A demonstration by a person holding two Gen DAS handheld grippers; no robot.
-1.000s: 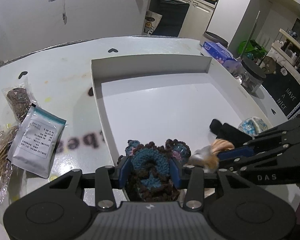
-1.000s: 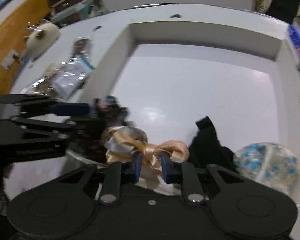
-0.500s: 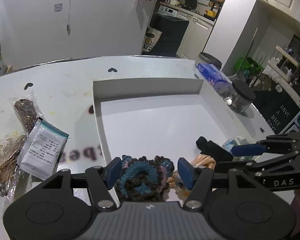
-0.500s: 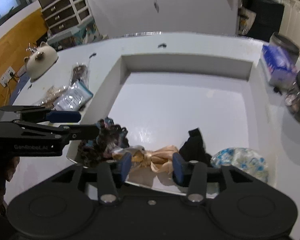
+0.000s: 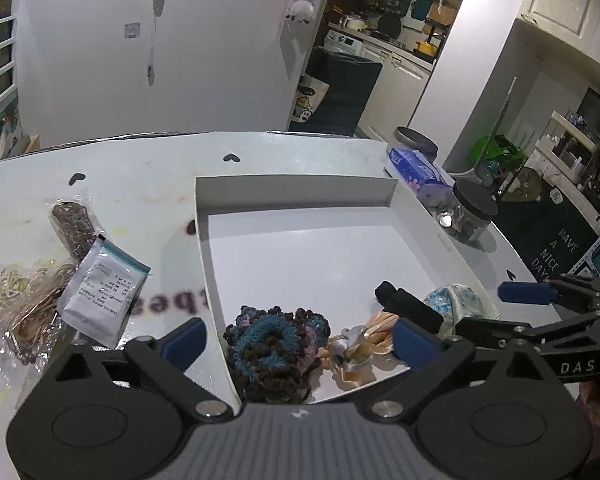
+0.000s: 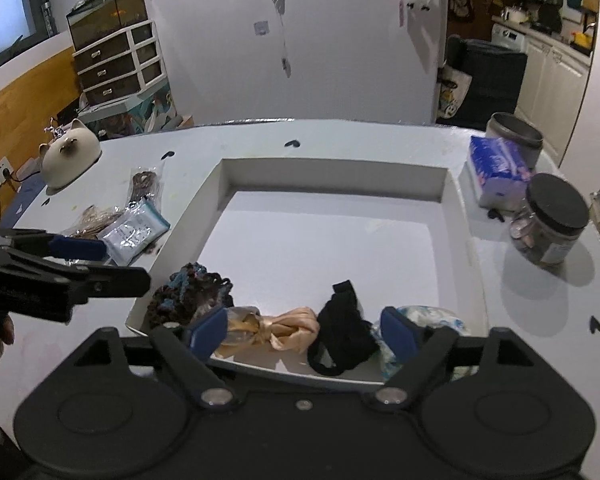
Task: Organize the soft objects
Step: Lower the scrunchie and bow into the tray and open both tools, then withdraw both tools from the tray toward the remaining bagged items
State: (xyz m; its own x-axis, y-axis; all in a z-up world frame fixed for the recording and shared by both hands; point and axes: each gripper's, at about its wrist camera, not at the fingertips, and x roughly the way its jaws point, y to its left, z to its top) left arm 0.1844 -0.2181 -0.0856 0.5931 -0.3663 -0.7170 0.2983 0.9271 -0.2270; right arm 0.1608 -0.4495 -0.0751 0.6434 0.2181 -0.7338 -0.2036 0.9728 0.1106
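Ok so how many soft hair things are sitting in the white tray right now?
4, in a row along the near edge of the white tray: crocheted scrunchie leftmost, peach satin bow, black scrunchie, blue floral scrunchie rightmost. Both grippers are open and empty.

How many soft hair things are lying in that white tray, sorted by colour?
Blue-brown crocheted scrunchie: 1
Peach satin bow: 1
Black scrunchie: 1
Blue-white floral scrunchie: 1
Total: 4, all in the white tray, along its near edge.
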